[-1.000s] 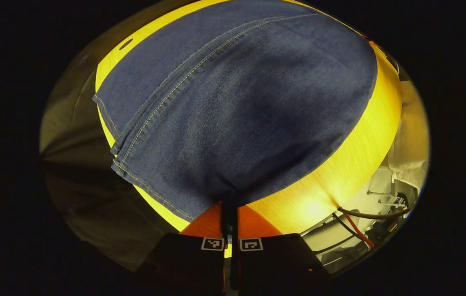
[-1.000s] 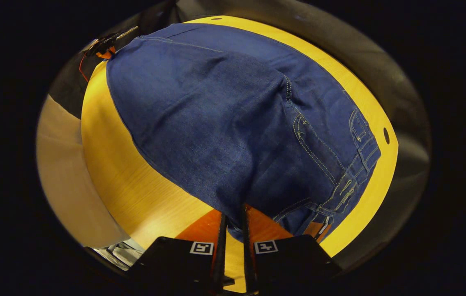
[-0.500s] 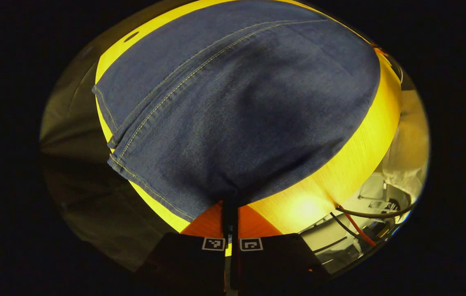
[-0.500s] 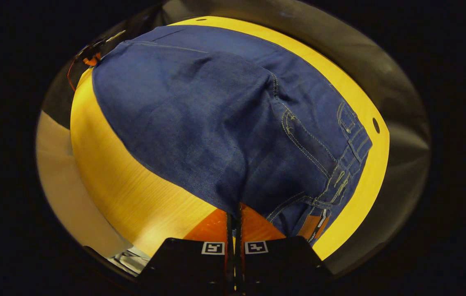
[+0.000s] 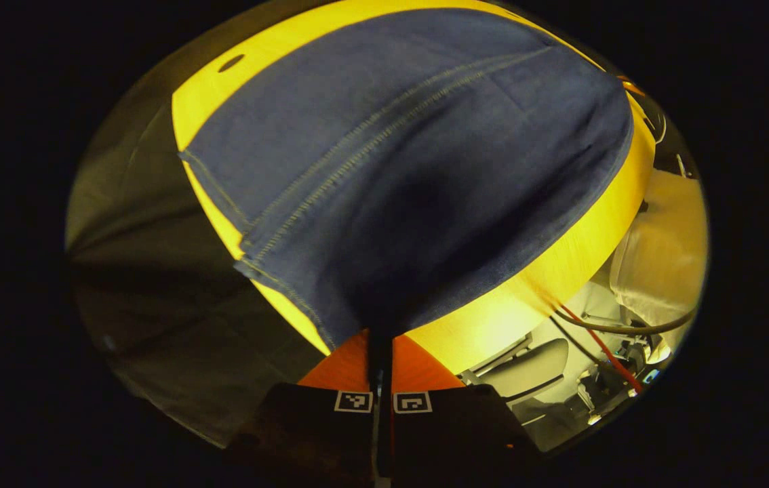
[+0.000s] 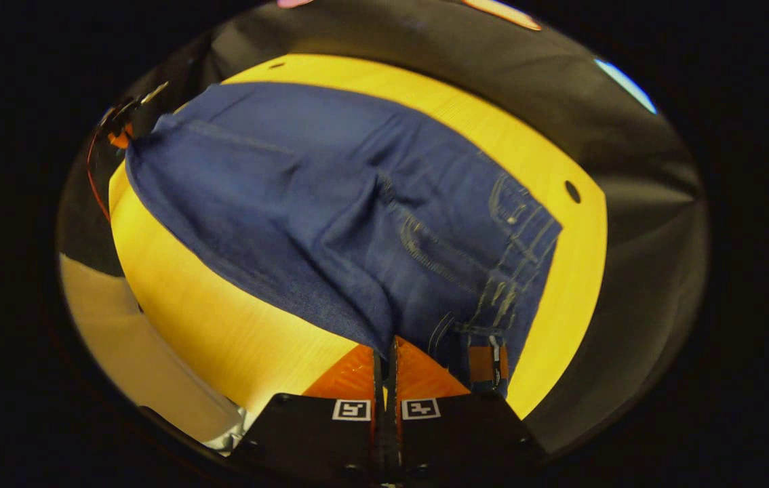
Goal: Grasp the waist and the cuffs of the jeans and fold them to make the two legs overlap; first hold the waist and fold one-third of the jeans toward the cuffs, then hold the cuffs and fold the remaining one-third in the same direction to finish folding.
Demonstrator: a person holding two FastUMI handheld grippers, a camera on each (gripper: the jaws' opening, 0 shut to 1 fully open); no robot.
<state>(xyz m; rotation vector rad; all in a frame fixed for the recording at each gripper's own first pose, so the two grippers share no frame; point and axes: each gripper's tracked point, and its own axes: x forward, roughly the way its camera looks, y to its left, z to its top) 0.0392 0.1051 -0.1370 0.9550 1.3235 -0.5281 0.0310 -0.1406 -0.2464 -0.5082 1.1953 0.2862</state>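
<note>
Jeans: the blue jeans [image 5: 411, 169] lie spread on the yellow worktop [image 5: 561, 271].
Left tongs: the left tongs [image 5: 380, 339] are pinched tight on the near edge of the cloth by the cuffs [image 5: 249, 251].
Right tongs: the right tongs [image 6: 386, 349] are pinched tight on the near edge beside the waist [image 6: 506, 285].

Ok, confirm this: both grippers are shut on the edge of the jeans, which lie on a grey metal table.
Not quite. The table is yellow wood-grain, not grey metal, as the right gripper view shows. The rest holds: the left gripper and the right gripper are each shut on the edge of the jeans.
</note>
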